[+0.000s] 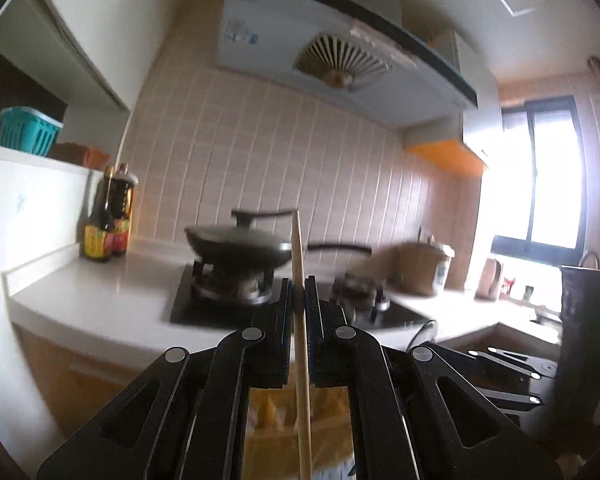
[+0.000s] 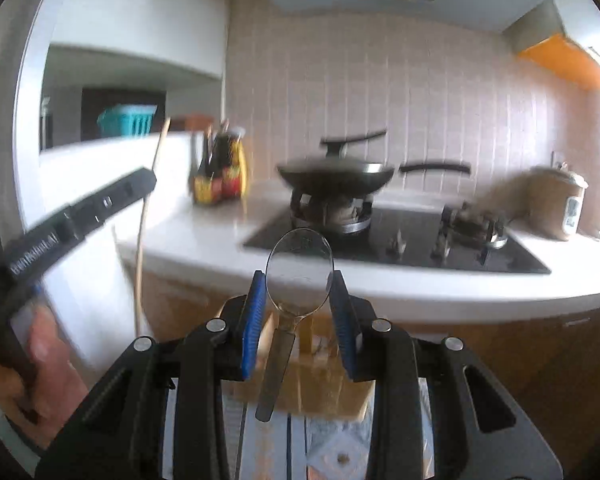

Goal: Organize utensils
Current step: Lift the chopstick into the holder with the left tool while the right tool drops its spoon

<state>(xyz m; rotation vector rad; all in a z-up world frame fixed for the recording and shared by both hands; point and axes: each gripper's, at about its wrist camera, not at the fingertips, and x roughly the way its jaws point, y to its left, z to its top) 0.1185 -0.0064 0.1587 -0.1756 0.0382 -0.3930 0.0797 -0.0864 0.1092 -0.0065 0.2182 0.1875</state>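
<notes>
**Two claws up in the air, each with one utensil**

The left claw (image 1: pixel 299 292) is squeezed almost all the way shut on a thin, pale wooden chopstick (image 1: pixel 300 320). The stick stands nearly straight up between the pads, with its tip poking above them and its long end hanging below. The right claw (image 2: pixel 299 292) is part way open and holds a shiny metal spoon (image 2: pixel 300 264) by the sides of its round bowl. The spoon's flat handle hangs down under the pads.

Both utensils are up in the air in front of the white kitchen surface (image 1: pixel 100 300), not resting on anything. My guess is the step now is carrying them to where they belong. To do it well, keep both claws squeezed and move slowly. The spoon bowl is smooth and curved, so it may slip or swing. The chopstick is held near one spot only, so it could tip if bumped. Keep the two claws apart so the utensils do not knock together.

The right wrist view shows the left claw from the side, with the chopstick and part of a hand holding the tool. The left wrist view shows the bright window (image 1: pixel 540 184) and a corner of the right tool, but not the spoon. Neither view shows a utensil holder.
</notes>
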